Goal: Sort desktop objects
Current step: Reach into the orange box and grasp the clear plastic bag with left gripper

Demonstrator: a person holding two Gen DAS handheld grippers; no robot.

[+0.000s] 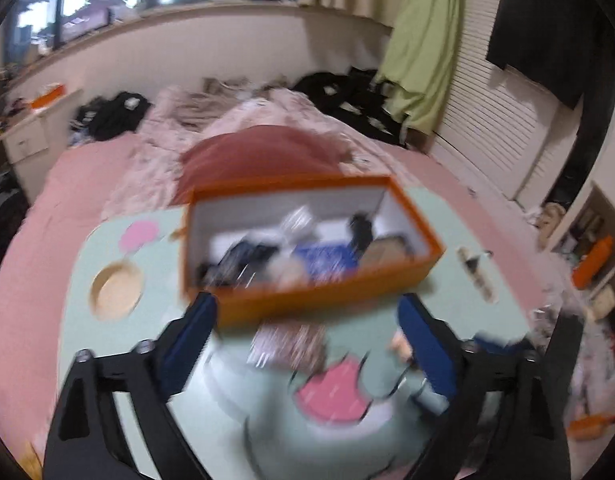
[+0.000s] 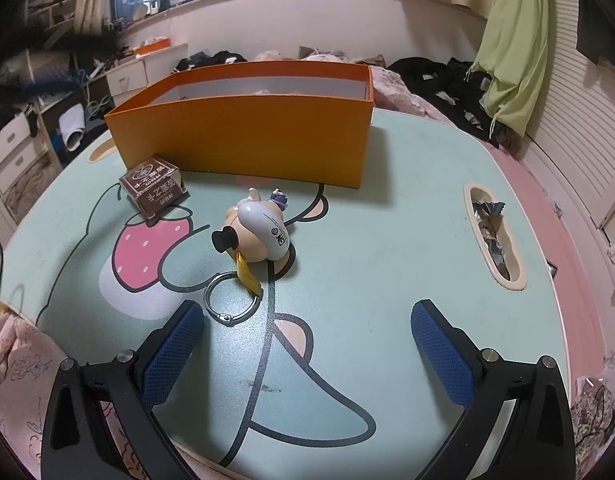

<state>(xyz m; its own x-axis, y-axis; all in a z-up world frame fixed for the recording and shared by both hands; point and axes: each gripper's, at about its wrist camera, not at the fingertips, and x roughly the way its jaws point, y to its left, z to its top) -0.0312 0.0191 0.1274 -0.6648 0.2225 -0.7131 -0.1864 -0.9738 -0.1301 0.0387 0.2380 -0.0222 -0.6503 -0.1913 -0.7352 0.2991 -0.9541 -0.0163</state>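
A pale green counter with a cartoon drawing sits on a pink bed. An orange box stands at the far side of the counter. Seen from the left wrist, which is very blurry, the box has a white inside and holds a jumble of small things, some dark, one blue and one tan, too smeared to name. The left gripper is above the counter just in front of the box, and its blue fingers are spread apart with nothing between them. The right gripper points down at the counter, and its fingers are wide apart and hold nothing. Just ahead of them lies a little toy figure keychain on its side, with a yellow tag and a metal ring near the left finger. A small brown card box rests beside the orange box, close to its front wall. A long slot in the right side of the counter has crumpled wrappers in it.
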